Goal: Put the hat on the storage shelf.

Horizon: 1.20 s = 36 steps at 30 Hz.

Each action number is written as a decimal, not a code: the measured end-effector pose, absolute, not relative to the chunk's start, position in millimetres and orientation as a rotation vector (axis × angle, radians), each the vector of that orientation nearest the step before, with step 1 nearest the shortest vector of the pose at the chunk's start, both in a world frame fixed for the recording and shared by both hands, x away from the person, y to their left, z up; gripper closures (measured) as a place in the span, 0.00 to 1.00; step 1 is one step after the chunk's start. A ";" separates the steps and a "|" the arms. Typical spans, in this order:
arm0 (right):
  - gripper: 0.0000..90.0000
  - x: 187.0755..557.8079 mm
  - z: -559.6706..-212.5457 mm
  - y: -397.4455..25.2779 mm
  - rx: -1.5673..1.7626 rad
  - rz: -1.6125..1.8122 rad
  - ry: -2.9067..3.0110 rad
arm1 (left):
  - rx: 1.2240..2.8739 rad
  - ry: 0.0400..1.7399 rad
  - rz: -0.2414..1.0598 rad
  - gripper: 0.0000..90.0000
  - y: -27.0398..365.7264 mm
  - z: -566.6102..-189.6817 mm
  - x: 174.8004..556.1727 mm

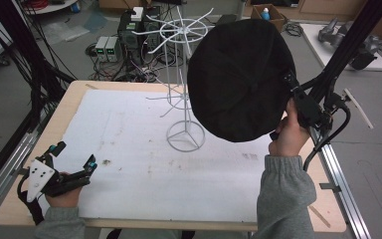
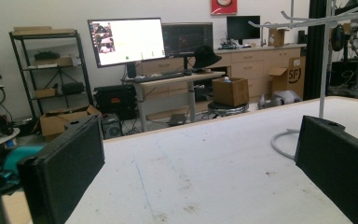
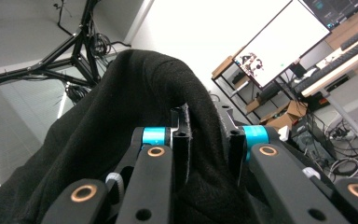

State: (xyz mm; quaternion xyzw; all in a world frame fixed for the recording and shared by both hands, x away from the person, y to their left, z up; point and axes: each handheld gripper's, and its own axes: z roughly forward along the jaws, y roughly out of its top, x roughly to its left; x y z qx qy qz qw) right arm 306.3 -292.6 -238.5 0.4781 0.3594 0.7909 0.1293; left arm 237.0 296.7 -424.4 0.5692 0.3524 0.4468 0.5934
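Hat: black fabric hat (image 1: 238, 79), round, crown toward the high cam; held up in the air above the table's far right part, just right of the rack's pole. In the right gripper view its cloth (image 3: 121, 130) bunches between the jaws.
Right gripper: right gripper (image 1: 298, 102) clenched on the hat's edge at the hat's right side; jaws close together w/ fabric pinched between them. Cable trails down-right from it.
Right hand: right hand (image 1: 288, 134) wraps the gripper body from below; grey sleeve (image 1: 283, 194) comes in from the bottom edge.
Rack: white wire rack (image 1: 181, 79), upright on the table's far centre; ring base w/ spokes, thin pole, radial hooked arms at top, a 2nd lower tier of arms. Hat overlaps its right side in the high view; contact cannot be told. Pole and base ring (image 2: 324, 70) also at right in the left gripper view.
Left gripper: left gripper (image 1: 74, 157) released, jaws well apart, nothing between them; low over the table's near left corner, pointing toward the rack.
Left hand: left hand (image 1: 64, 196) holds the gripper at the near table edge.
Table: wooden table (image 1: 40, 149) covered by a white sheet (image 1: 129, 149) w/ faint stains.
Background: lit monitor (image 2: 126, 41) on a desk, seen past the table.
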 end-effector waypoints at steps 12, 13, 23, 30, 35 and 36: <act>0.88 308.2 -247.9 -293.2 1.422 2.301 1.051 | 1.325 0.820 1.038 0.02 296.6 -424.6 237.1; 0.88 308.3 -247.9 -292.7 1.423 2.300 1.055 | 1.324 0.819 1.040 0.02 296.4 -424.6 237.1; 0.88 309.5 -250.0 -290.8 1.432 2.287 1.076 | 1.323 0.822 1.040 0.02 296.6 -424.6 237.0; 0.88 310.7 -251.6 -289.8 1.429 2.294 1.089 | 1.325 0.819 1.042 0.02 296.1 -424.5 237.0; 0.87 310.6 -251.9 -289.7 1.427 2.286 1.095 | 1.326 0.819 1.042 0.02 296.6 -424.6 237.0; 0.87 310.5 -252.3 -289.9 1.423 2.287 1.094 | 1.326 0.818 1.041 0.02 296.6 -424.6 237.0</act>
